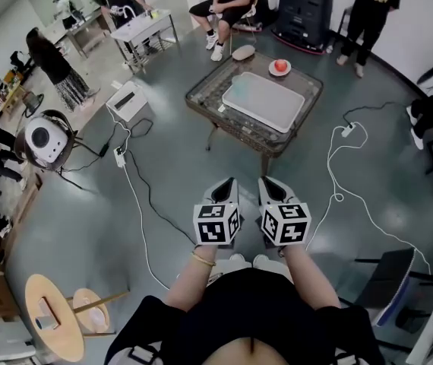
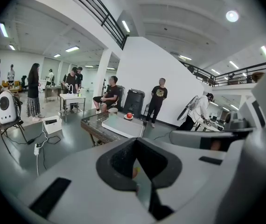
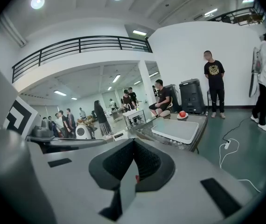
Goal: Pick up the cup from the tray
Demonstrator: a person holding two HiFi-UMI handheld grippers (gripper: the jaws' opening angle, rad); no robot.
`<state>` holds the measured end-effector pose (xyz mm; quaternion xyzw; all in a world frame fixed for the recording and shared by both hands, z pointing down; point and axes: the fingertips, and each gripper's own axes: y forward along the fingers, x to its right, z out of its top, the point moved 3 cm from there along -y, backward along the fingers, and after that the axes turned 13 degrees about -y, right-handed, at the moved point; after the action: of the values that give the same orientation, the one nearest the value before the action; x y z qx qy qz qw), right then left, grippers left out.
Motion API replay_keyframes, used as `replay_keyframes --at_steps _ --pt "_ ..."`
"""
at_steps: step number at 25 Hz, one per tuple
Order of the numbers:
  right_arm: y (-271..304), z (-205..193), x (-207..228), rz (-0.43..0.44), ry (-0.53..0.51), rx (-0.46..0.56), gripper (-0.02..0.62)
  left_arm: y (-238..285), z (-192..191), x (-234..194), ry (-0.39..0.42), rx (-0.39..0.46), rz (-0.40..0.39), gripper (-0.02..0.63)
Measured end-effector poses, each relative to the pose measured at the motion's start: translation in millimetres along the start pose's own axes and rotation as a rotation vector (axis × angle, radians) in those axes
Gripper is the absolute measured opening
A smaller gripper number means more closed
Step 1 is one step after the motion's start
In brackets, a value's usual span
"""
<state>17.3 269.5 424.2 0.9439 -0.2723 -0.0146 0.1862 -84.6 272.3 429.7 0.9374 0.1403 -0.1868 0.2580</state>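
Observation:
A glass-topped table [image 1: 224,116] stands a few steps ahead on the grey floor. On it lies a pale rectangular tray [image 1: 263,99], also seen in the gripper views [image 2: 123,125] [image 3: 177,129]. Behind the tray a small red thing sits on a white dish [image 1: 280,66] [image 2: 129,115] [image 3: 183,114]; whether it is the cup I cannot tell. My left gripper [image 1: 226,183] [image 2: 135,140] and right gripper [image 1: 268,181] [image 3: 133,142] are held side by side near my waist, well short of the table. Both are shut, with nothing between the jaws.
An oval grey thing [image 1: 243,52] lies at the table's far edge. Cables and a power strip [image 1: 120,158] run across the floor on the left, another cable [image 1: 338,166] on the right. A white box [image 1: 129,101], a round white device [image 1: 45,139] and several people stand around.

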Motion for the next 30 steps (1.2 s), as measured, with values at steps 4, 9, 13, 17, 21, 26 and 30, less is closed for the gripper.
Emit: replay_keyframes --at_steps 4,9,13,17,21,26,30 --pt "8 0 -6 -0.008 0.0 -0.004 0.009 2 2 -8 0.01 -0.006 -0.009 0.008" --pt "17 -1 -15 -0.012 -0.003 -0.006 0.009 3 4 -17 0.021 -0.01 -0.018 0.008" --pt "24 0 -16 -0.015 -0.002 -0.01 0.009 7 7 -24 0.021 -0.013 -0.019 0.008" --pt "29 -2 -15 -0.022 0.008 -0.021 0.009 13 7 -30 0.017 -0.025 -0.022 0.008" --pt "37 -4 -5 -0.03 0.01 -0.037 0.009 25 10 -32 0.01 -0.032 -0.027 0.008" --pt "54 -7 15 -0.037 0.012 -0.056 0.009 50 15 -35 0.008 -0.044 -0.022 0.008" --pt "80 -2 33 -0.025 0.002 -0.066 0.009 76 24 -39 0.004 -0.048 -0.017 0.008"
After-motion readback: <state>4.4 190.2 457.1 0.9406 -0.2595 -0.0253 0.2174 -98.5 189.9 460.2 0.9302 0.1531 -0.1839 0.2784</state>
